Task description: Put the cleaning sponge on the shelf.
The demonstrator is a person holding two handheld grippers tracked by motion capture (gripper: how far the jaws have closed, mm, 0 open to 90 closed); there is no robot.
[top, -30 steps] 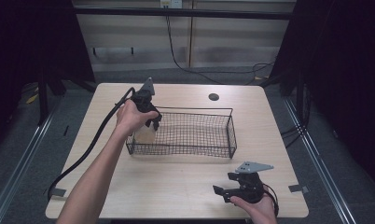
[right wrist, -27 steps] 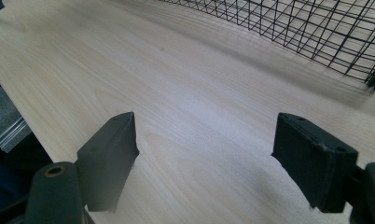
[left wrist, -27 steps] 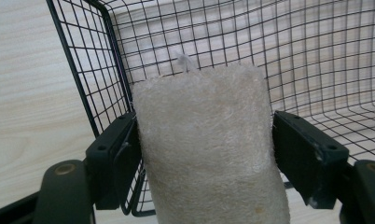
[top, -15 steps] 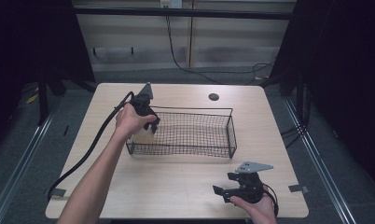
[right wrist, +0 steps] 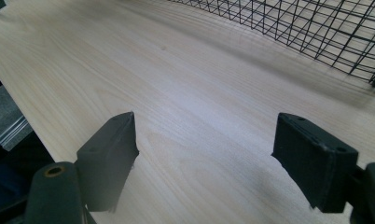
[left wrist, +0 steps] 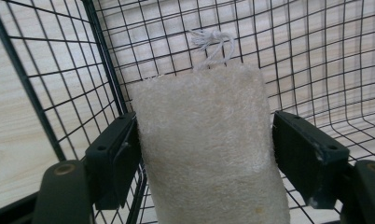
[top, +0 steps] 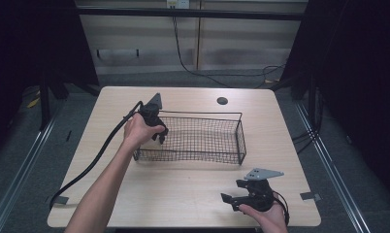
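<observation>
A pale loofah pad (left wrist: 209, 154) with a white string loop (left wrist: 213, 42) stands between the jaws of my left gripper (left wrist: 204, 135), which is shut on it. This gripper (top: 158, 132) sits inside the left end of a black wire basket (top: 203, 155), close to the basket's corner wall (left wrist: 106, 70). At the table's front right, my right gripper (top: 233, 192) rests low over the wood. Its jaws stand wide apart, so the right gripper (right wrist: 204, 140) is open with only bare tabletop (right wrist: 199, 84) between them. A corner of the basket (right wrist: 316, 28) lies ahead of it.
The basket stands mid-table on a light wooden table (top: 183, 194). A round black grommet (top: 222, 101) sits near the far edge. The left gripper's thick cable (top: 96, 160) trails off the front left corner. Dark frames and floor rails flank the table.
My left gripper has sunk lower into the basket's left end with the pad. The right gripper has stayed put.
</observation>
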